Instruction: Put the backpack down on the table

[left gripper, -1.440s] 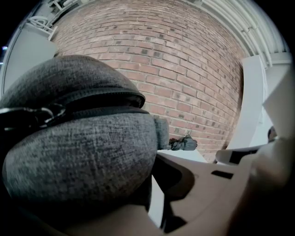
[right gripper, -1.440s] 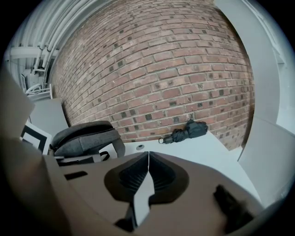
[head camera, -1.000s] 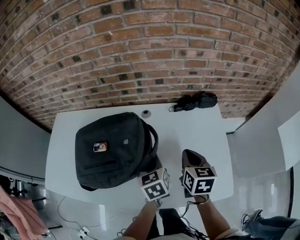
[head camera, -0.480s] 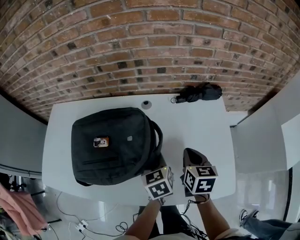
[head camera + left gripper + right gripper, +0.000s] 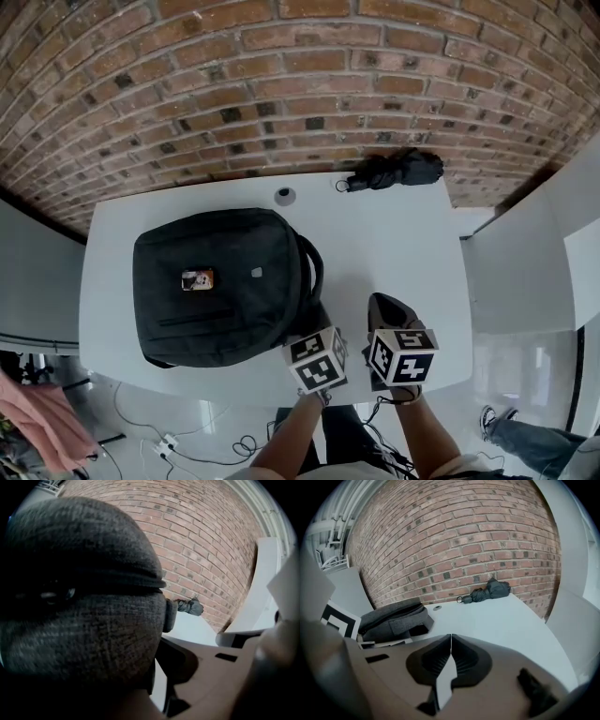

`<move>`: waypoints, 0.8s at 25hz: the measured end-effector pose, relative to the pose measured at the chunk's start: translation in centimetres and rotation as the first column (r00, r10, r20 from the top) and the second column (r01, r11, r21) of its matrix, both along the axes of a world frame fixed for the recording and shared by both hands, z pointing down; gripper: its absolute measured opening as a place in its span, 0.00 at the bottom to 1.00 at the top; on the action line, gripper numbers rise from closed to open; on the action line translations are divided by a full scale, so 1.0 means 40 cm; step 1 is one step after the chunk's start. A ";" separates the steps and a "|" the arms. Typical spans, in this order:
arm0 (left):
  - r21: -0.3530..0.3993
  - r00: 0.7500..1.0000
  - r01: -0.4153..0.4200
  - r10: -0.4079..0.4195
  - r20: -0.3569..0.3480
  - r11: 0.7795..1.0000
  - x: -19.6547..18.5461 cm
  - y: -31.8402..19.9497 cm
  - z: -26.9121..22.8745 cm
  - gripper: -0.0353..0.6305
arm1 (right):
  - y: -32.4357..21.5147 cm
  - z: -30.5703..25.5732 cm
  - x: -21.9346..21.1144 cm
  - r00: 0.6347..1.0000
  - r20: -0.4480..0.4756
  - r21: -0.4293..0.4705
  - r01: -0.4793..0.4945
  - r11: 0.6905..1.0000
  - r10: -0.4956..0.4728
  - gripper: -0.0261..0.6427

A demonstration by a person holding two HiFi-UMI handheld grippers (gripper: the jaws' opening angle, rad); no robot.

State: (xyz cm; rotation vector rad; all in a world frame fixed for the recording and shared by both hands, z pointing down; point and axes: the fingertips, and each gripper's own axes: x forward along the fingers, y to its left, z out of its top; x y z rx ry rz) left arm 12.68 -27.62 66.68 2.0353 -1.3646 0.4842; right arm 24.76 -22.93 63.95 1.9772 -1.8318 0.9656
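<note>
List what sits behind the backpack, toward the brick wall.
A small round grey thing just past the backpack, and a folded umbrella at the table's far right corner. Whatever lies under the backpack is hidden.

Soft, even light fills the head view, bright on the white bench with only a faint shadow along the right edge of the backpack, while the wide lens bows the brick wall into arcs toward the edges. In the left gripper view the backpack sits so close to the lens that it is dim and blurred, going black at the bottom and corners. The right gripper view is sharp on the far wall, soft on its near fingers, and ringed by dark corners.
</note>
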 end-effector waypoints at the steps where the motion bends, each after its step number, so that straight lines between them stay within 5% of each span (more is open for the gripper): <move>1: 0.001 1.000 0.000 0.000 -0.002 1.000 0.001 0.000 0.003 0.12 | 0.001 0.001 0.001 1.000 0.001 -0.001 -0.002 1.000 0.002 0.08; 9: -0.114 0.995 -0.069 0.059 -0.086 0.991 0.017 0.061 0.030 0.27 | 0.000 -0.011 0.002 1.000 0.004 0.008 -0.004 1.000 0.004 0.08; 20: -0.136 0.989 -0.134 0.124 -0.081 0.982 0.021 0.143 0.027 0.34 | 0.009 -0.030 -0.020 1.000 0.005 0.021 0.007 1.000 -0.008 0.08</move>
